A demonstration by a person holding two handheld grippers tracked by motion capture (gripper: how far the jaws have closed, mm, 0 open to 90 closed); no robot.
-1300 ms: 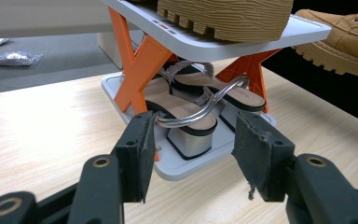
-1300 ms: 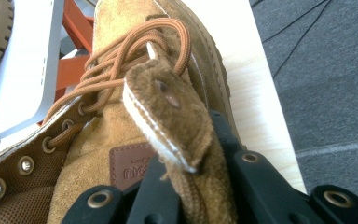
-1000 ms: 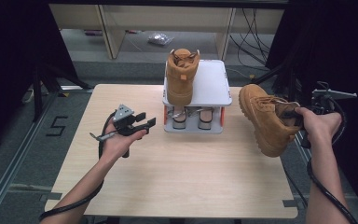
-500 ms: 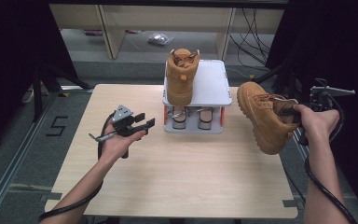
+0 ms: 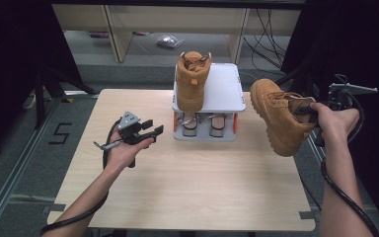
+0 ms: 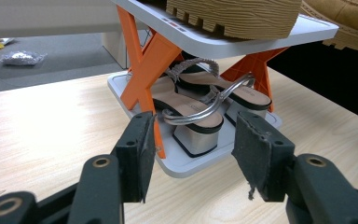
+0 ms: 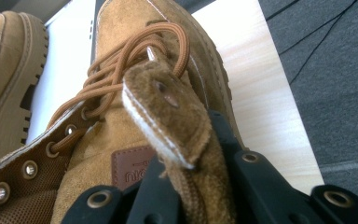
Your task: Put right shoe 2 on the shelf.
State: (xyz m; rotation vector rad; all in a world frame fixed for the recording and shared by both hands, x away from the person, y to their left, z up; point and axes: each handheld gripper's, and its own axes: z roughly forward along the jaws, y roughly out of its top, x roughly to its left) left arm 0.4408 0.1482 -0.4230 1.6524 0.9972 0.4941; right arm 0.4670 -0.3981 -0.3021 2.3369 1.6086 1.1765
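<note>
A white two-shelf shoe rack (image 5: pixel 224 89) with orange legs stands at the table's far middle. One tan lace-up boot (image 5: pixel 192 81) stands on its top shelf, at the left. A pair of silver-strapped sandals (image 5: pixel 200 121) lies on the lower shelf, close in front of my left gripper (image 6: pixel 193 154). That left gripper (image 5: pixel 154 126) hovers open and empty left of the rack. My right gripper (image 5: pixel 310 114) is shut on the tongue and collar of a second tan boot (image 5: pixel 279 116), held in the air over the table's right edge, toe tilted down. Up close, the jaws clamp this boot (image 7: pixel 135 70) at its tongue.
The wooden table (image 5: pixel 187 187) has bare room in front of the rack and on its left. The right half of the rack's top shelf (image 7: pixel 70 60) is bare beside the standing boot (image 7: pixel 9 70). Dark floor, cables and shelving lie beyond the table.
The right hand has raised the held boot slightly, with little sideways shift. The left hand and its gripper have stayed where they were.
</note>
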